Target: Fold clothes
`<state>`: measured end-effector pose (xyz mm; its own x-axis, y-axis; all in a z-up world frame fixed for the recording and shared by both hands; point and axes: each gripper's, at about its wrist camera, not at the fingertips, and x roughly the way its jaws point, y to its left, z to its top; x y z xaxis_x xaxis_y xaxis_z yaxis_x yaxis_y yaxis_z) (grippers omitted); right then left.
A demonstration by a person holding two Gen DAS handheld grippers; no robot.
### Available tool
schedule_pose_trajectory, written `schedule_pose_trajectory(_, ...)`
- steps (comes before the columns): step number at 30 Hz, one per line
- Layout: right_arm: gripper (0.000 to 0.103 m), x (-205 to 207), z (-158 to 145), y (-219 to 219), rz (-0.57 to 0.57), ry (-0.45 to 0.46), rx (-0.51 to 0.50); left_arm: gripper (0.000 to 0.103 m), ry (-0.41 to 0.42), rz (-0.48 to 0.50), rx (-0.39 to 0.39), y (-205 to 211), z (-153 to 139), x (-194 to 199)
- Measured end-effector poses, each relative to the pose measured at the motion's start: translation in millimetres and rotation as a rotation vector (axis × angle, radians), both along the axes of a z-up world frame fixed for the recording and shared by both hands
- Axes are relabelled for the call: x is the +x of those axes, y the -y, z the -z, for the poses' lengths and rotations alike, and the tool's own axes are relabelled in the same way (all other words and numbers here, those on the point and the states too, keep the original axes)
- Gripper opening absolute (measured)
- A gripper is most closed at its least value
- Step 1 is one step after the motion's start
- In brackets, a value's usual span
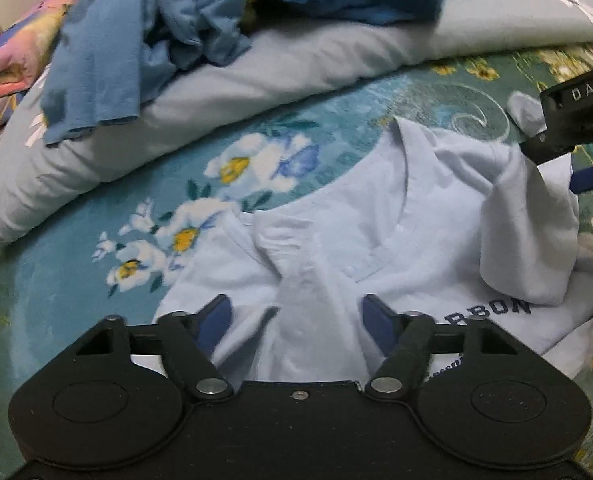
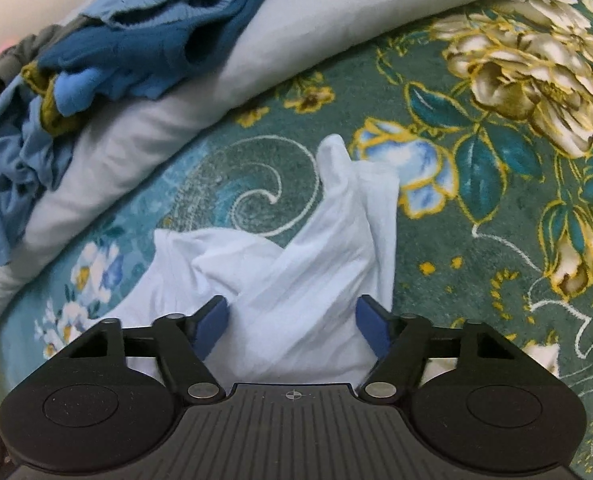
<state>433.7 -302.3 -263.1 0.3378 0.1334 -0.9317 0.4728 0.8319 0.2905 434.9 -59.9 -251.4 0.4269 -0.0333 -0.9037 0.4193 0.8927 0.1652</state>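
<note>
A teal floral bed cover [image 2: 496, 240] lies flat and bare to the right of a pale blue T-shirt [image 1: 436, 216], giving open room there. More bare cover [image 1: 56, 300] shows to the shirt's left. Toward the far edge a long pale pillow [image 1: 256, 72] rises as a ridge across the way, with a heap of blue clothes [image 1: 156, 28] piled on top. The shirt's raised sleeve [image 2: 336, 240] bunches up near its right shoulder.

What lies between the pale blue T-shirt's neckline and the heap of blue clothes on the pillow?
In the left wrist view, between the T-shirt and the blue clothes: bare floral bedspread, then the pillow's front edge.
</note>
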Motion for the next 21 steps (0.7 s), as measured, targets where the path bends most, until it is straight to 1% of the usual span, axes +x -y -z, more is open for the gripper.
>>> schedule_pose_trajectory(1, 0.063, -1, 1, 1, 0.001, -0.005, 0.002, 0.055, -0.011, 0.005, 0.002, 1, 4, 1)
schedule_pose_trajectory(2, 0.062, -1, 2, 1, 0.003, -0.007, 0.004, 0.049, -0.026, 0.001, 0.0, 1, 7, 3)
schedule_pose_trajectory(3, 0.058, -1, 2, 2, 0.006, -0.009, 0.007, 0.043, -0.037, -0.005, -0.008, 0, 9, 4)
schedule_pose_trajectory(4, 0.055, 0, 3, 1, -0.002, -0.011, 0.008, 0.041, -0.047, -0.01, -0.014, 0, 11, 5)
schedule_pose_trajectory(6, 0.045, 1, 4, -1, -0.018, -0.014, 0.011, 0.03, -0.062, -0.004, -0.019, 3, 13, 8)
schedule_pose_trajectory(7, 0.041, 2, 4, -3, -0.03, -0.02, 0.0, 0.026, -0.068, 0.0, -0.019, 4, 15, 9)
schedule_pose_trajectory(8, 0.028, 4, 4, -5, -0.044, -0.025, -0.01, 0.015, -0.071, 0.001, -0.016, 3, 15, 10)
schedule_pose_trajectory(9, 0.017, 5, 3, -7, -0.058, -0.03, -0.02, 0.011, -0.074, 0.0, -0.016, 3, 16, 11)
schedule_pose_trajectory(11, 0.01, 6, 1, -8, -0.063, -0.03, -0.034, 0.009, -0.077, -0.048, -0.061, -6, 12, 15)
schedule_pose_trajectory(12, 0.008, 5, -2, -8, -0.063, -0.024, -0.046, 0.008, -0.071, -0.085, -0.087, -14, 8, 17)
schedule_pose_trajectory(14, 0.007, 2, -10, -4, -0.057, -0.004, -0.073, 0.008, -0.049, -0.16, -0.138, -30, -4, 21)
schedule_pose_trajectory(18, 0.006, -9, -29, 17, -0.02, 0.048, -0.113, 0.008, 0.022, -0.294, -0.202, -76, -30, 20)
schedule_pose_trajectory(21, 0.005, -18, -42, 34, -0.003, 0.075, -0.156, 0.007, 0.086, -0.417, -0.21, -120, -43, 14)
